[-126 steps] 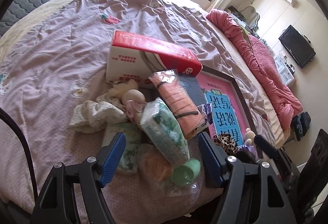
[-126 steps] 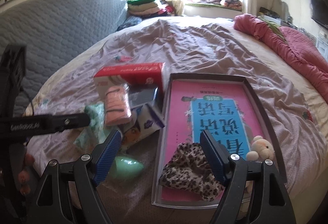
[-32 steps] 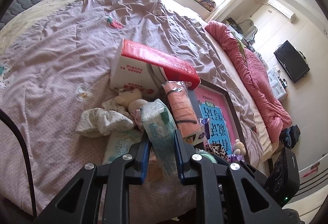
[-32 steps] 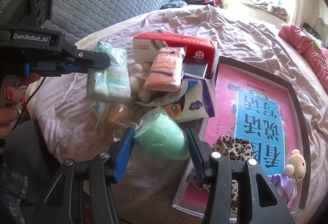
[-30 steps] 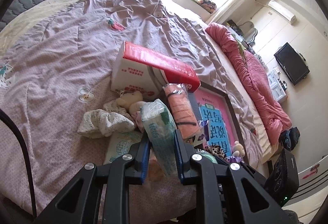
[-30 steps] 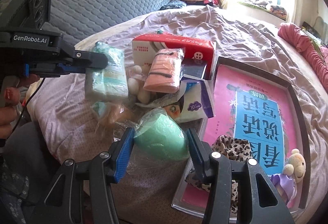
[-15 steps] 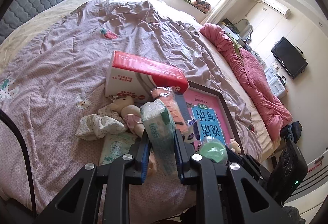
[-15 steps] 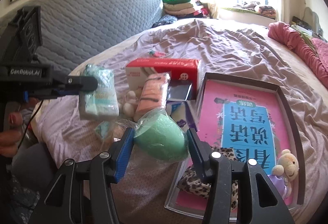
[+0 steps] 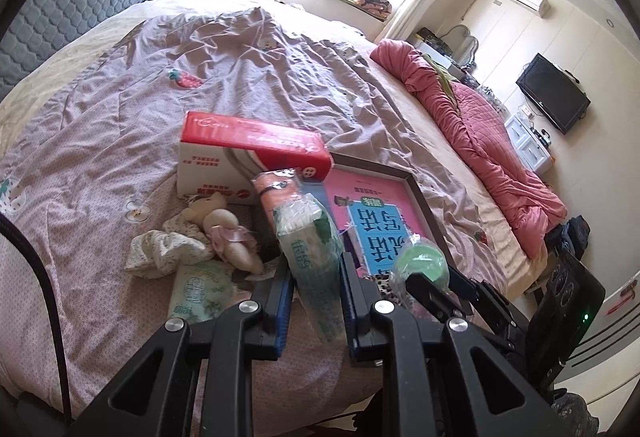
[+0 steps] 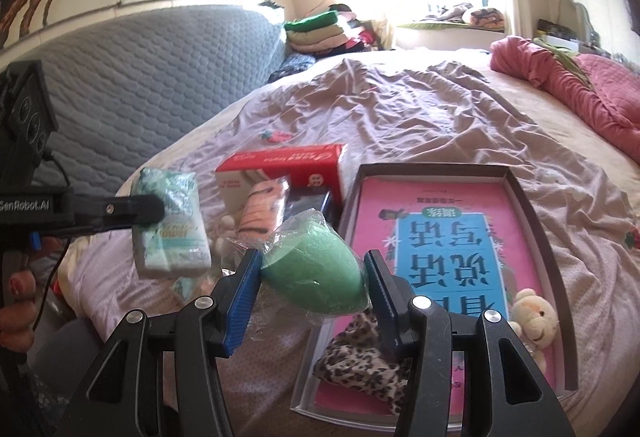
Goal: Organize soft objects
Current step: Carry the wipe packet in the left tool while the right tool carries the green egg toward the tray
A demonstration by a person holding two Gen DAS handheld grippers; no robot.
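Between our two pairs of tongs sit the two things we have lifted clear of the bed: the left gripper (image 9: 314, 301) is clamped on a green-and-white tissue pack (image 9: 310, 253), its pads pressing the pack's flanks and pinching the soft wrapper inward, and the right gripper (image 10: 314, 283) is closed around a green sponge egg (image 10: 316, 269) in loose clear film. Both look very light and yielding, so we judge a firm squeeze will only deform them; the film on the egg is probably slippery, and the pads do best at its widest part, where they sit. The pack wants its hold across the narrow sides near the middle, or it may sag and swing. Just beyond, on the lilac quilt (image 9: 120, 141), lie a second flat tissue pack (image 9: 198, 287), a crumpled baby garment (image 9: 164, 247) and a small plush doll (image 9: 230, 233), all limp, best pinched at a thick fold. Farther on, a wrapped orange cloth (image 9: 278, 193) leans on the stiff red-and-white box (image 9: 240, 153), beside the dark-rimmed tray (image 10: 538, 237) holding a leopard-print cloth (image 10: 360, 369) and a cream teddy (image 10: 534, 319).
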